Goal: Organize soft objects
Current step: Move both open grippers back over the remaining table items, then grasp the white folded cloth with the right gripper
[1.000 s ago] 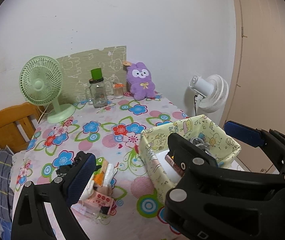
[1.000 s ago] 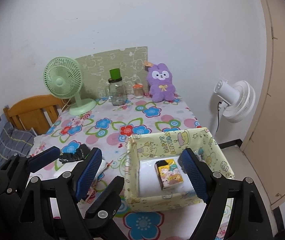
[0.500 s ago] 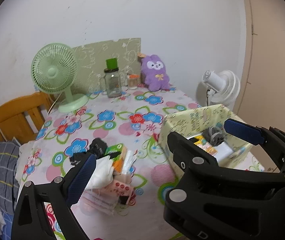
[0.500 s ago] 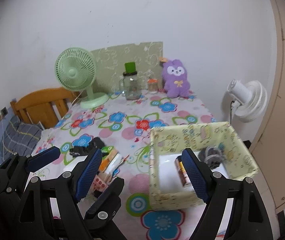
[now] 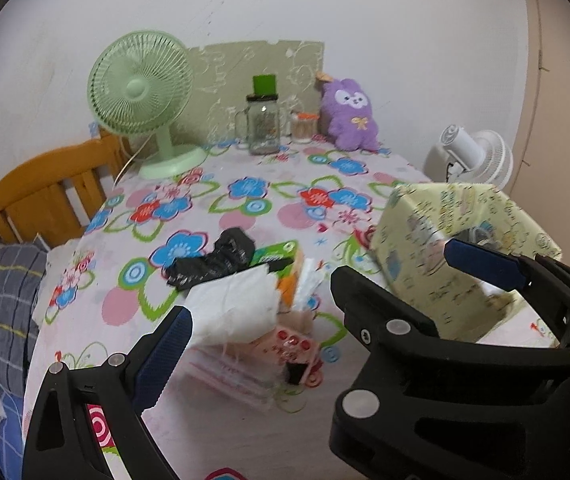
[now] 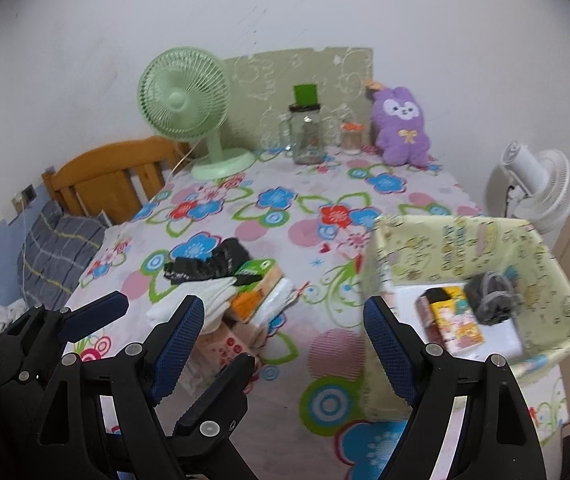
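Note:
A pile of soft things lies on the flowered tablecloth [image 5: 245, 196]: a black sock [image 5: 213, 264] [image 6: 201, 266], a white cloth [image 5: 233, 312] [image 6: 197, 300], green and orange tissue packs [image 5: 281, 264] [image 6: 253, 280] and a pink pack [image 5: 285, 344]. A yellow printed fabric bin [image 5: 445, 248] [image 6: 465, 240] stands to the right; it holds a grey sock [image 6: 489, 292] and small packs [image 6: 453, 320]. My left gripper [image 5: 325, 304] is open above the pile and the bin's left side. My right gripper [image 6: 285, 340] is open and empty, between pile and bin.
At the table's far edge stand a green fan [image 5: 141, 92], a glass jar [image 5: 263, 124] and a purple plush rabbit [image 5: 349, 114]. A white fan [image 5: 469, 156] stands to the right of the table. A wooden headboard [image 5: 45, 200] and bedding lie to the left.
Both views have shifted left and pulled back: the bin has slid toward the right of each view and the pile of soft things has come to the middle. Both grippers stay open.

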`<state>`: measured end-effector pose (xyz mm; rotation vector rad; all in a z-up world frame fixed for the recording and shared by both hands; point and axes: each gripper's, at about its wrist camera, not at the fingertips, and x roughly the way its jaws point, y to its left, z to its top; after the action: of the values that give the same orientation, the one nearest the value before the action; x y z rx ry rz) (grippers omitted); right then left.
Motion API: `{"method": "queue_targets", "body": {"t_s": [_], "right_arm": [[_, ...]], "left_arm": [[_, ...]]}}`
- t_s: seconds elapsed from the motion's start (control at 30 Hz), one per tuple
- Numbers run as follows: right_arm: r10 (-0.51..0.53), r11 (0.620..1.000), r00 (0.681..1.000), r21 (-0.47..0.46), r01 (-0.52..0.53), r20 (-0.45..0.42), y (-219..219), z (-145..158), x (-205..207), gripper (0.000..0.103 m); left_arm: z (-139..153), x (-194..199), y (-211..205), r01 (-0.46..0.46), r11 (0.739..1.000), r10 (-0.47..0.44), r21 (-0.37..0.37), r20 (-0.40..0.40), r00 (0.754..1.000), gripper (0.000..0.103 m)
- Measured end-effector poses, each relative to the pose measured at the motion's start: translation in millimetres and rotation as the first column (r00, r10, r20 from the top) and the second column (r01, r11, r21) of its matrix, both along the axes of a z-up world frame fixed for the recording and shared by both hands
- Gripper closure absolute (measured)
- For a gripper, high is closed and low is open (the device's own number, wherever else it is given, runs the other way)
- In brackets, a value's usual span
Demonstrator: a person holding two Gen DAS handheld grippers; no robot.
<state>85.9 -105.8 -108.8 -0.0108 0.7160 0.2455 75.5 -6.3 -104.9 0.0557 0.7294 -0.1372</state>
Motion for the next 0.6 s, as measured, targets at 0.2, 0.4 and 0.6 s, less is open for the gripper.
{"method": "queue_targets", "body": {"t_s": [0.2,0.4,0.6], "right_arm": [[0.039,0.999,0.999,-0.020,-0.039,-0.029,17,-14,6,0.019],[0.057,0.998,0.995,-0.019,-0.059,-0.082,28,-31,15,0.019],[0.068,0.997,0.992,-0.022,-0.070,-0.110,37,-41,23,0.019]], "left_arm": [[-15,6,19,-0.035,0.999,0.035,-0.011,-0.038,0.999,0.004],[-31,12,32,-0.065,0.998,0.063,-0.019,-0.082,0.995,0.004],[-44,22,43,-0.092,0.995,0.086,-0.041,-0.122,0.989,0.004]]}}
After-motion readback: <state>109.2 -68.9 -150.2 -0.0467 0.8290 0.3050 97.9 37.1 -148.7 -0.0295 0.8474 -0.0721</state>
